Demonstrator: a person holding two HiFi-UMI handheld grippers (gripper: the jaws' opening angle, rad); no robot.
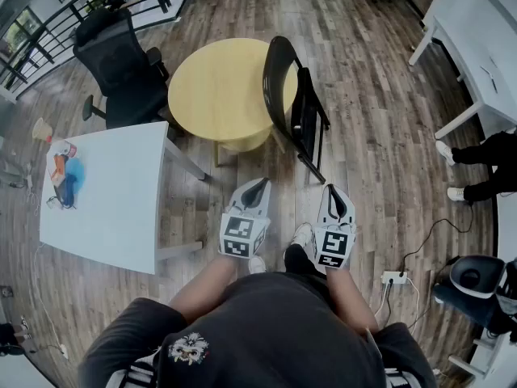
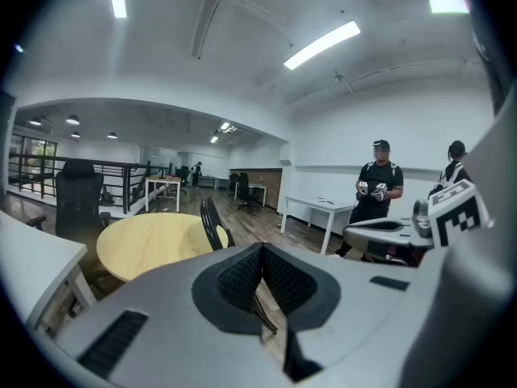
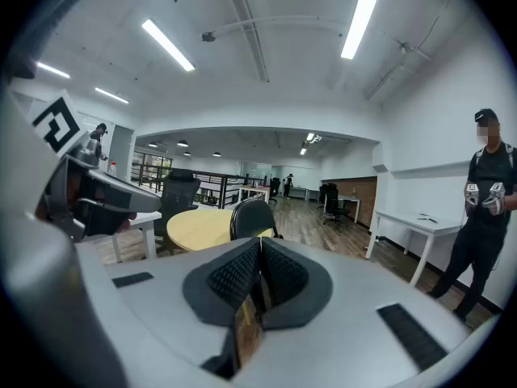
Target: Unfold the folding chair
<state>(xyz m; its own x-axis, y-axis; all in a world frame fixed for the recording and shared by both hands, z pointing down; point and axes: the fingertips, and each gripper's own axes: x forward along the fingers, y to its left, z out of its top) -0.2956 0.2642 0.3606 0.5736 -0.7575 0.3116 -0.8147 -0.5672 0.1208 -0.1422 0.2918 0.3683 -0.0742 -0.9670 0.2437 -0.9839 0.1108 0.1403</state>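
Observation:
A black folding chair (image 1: 296, 107) stands folded on the wooden floor just ahead of me, leaning by the round yellow table (image 1: 220, 87). Its curved backrest (image 2: 212, 221) shows past the left jaws, and its back (image 3: 251, 217) rises above the right jaws. My left gripper (image 1: 258, 187) is shut and empty, short of the chair and to its left. My right gripper (image 1: 334, 198) is also shut with nothing in it, close to the chair's lower leg tip (image 1: 323, 181), not touching it as far as I can see.
A white table (image 1: 105, 192) with coloured items stands at my left, a black office chair (image 1: 121, 63) behind it. White desks (image 1: 477, 47) line the right side. A power strip (image 1: 393, 278) with cables and a person's legs (image 1: 477, 168) lie right.

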